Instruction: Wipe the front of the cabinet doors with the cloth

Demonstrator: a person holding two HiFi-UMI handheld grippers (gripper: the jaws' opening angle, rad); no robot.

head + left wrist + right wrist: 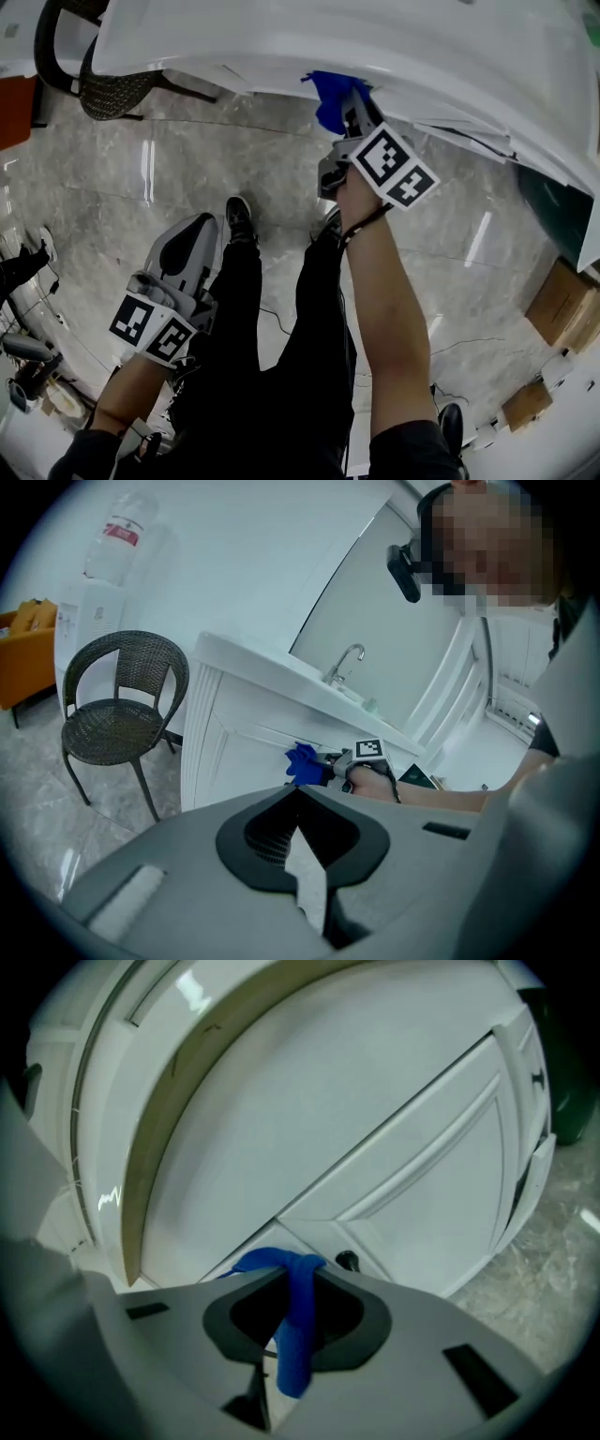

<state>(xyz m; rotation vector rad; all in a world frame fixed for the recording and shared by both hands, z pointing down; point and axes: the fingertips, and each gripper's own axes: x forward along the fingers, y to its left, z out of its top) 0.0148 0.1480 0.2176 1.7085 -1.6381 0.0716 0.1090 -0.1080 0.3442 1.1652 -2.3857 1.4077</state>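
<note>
Right gripper (pixel 349 117) is raised in the head view, and it is closed on a blue cloth (pixel 330 94), which it holds against the front of the white cabinet (pixel 281 42), just under the top edge. Left gripper (pixel 183 248) hangs low beside the person's leg, well apart from the cabinet. In the left gripper view its jaws stand together with nothing between them, so the left gripper (pixel 305 878) is idle; behind it are a wicker chair (pixel 122 714), the cabinet (pixel 234 752) with a tap (pixel 347 658) on top, and the cloth (pixel 302 763) at the door. In the right gripper view the cloth (pixel 295 1326) is pinched between the jaws as a narrow bunched strip, and its upper fold seems to touch the door panel (pixel 394 1176), close to a small dark knob (pixel 347 1261). I judge that wiping is under way. To do it well, the cloth should press flat with even force and go in long overlapping strokes. It should also follow the grooves of the frame and pass around the knob. Since the cloth is bunched, only a small part cleans, so slow passes are better.
</note>
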